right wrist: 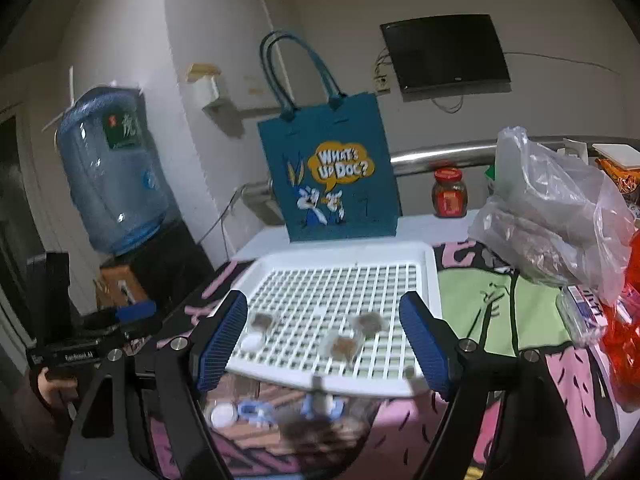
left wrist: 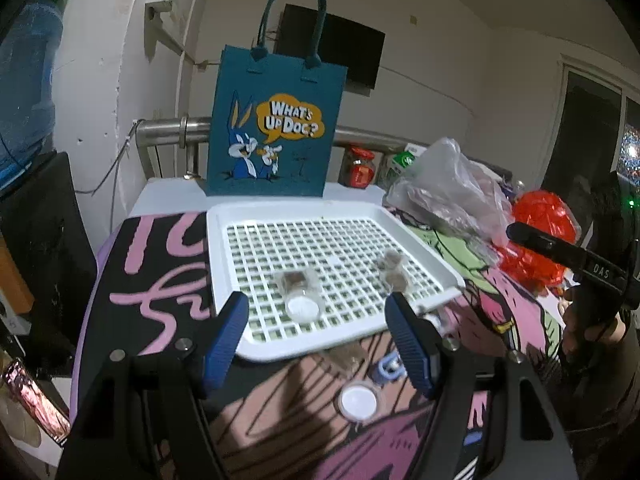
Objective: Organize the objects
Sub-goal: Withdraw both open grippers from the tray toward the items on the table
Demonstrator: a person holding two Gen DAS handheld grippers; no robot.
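Hovering with jaws spread and empty, the left gripper (left wrist: 316,340) and right gripper (right wrist: 328,344) face the white gridded plastic tray (left wrist: 432,264) on the counter. Two small clear corked jars (left wrist: 302,294) lie inside it, likely gathered there; a white-capped clear jar (left wrist: 358,400) waits at 6 o'clock outside.

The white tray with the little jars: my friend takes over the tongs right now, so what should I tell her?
Left tongs: open, empty, at the white tray near edge.
Right tongs: open, empty too.
Done: two small jars lie on the tray's grid.
Left: a white-capped jar and some blurry small bits sit on the cloth before the tray.
The blue tote bag stands behind.
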